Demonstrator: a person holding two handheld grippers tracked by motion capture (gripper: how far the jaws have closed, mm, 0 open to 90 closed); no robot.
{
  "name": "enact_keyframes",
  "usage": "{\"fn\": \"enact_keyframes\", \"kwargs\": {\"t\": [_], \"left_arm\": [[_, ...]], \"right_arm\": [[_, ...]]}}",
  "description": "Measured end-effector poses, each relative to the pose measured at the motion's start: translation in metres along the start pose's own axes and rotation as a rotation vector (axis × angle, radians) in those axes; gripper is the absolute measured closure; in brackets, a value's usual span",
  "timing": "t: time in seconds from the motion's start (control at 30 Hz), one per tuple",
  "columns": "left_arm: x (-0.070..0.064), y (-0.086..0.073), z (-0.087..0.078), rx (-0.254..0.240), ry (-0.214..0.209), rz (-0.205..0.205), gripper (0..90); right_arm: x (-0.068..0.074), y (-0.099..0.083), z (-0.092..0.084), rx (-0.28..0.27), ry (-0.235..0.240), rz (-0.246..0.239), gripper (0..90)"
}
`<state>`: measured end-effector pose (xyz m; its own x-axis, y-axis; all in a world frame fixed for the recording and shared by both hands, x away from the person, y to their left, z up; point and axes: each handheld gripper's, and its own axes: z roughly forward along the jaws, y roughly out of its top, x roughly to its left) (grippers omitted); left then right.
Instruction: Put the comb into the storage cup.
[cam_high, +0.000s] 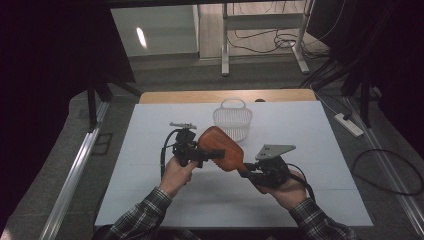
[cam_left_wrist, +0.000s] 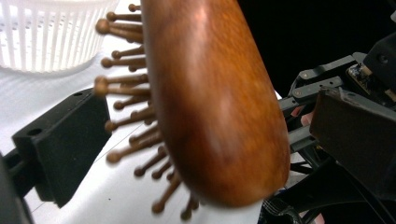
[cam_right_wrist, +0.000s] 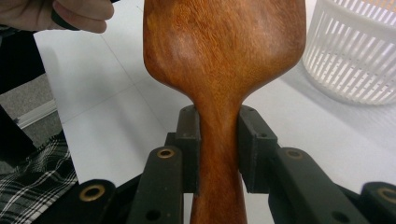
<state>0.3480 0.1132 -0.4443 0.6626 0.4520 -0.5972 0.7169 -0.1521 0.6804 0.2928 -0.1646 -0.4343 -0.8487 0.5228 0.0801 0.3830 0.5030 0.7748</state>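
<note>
While both forearms in checked sleeves come in from the bottom of the high view, the white counter spreads under them; a white slotted basket stands on its far middle part. Above the counter, between the two hands, the wooden hairbrush is held in the air, its smooth back upward and its pins turned down. From the right side, the right gripper lies nearly level, and its fingers are closed tight on the narrow handle. From the left side, the left gripper points at the brush head; one finger stands just beside the pins, and I cannot tell if it presses. No writing can be read.
</note>
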Motion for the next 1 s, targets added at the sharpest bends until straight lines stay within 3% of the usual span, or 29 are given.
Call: {"fn": "enact_keyframes", "kwargs": {"t": [0.23,0.43,0.5,0.57,0.8,1.0], "left_arm": [[0.000,0.000,0.002,0.002,-0.021,-0.020,4.7],[0.000,-0.001,0.000,0.003,-0.025,-0.031,25.2],[0.004,-0.001,-0.002,-0.002,-0.052,-0.057,28.8],[0.004,-0.001,-0.002,0.001,-0.059,-0.061,30.3],[0.007,-0.001,-0.006,0.003,-0.156,-0.096,44.6],[0.005,-0.001,-0.005,0.020,-0.163,-0.091,53.3]], "right_arm": [[0.002,0.000,0.002,0.000,0.012,-0.011,72.1],[0.003,-0.001,0.004,0.000,0.016,-0.020,72.1],[0.003,-0.001,0.004,0.000,0.019,-0.023,72.1],[0.003,-0.002,0.005,0.002,0.019,-0.028,72.1],[0.003,-0.005,0.010,0.027,0.029,-0.055,72.2],[0.006,-0.007,0.016,0.060,0.009,-0.077,72.1]]}}
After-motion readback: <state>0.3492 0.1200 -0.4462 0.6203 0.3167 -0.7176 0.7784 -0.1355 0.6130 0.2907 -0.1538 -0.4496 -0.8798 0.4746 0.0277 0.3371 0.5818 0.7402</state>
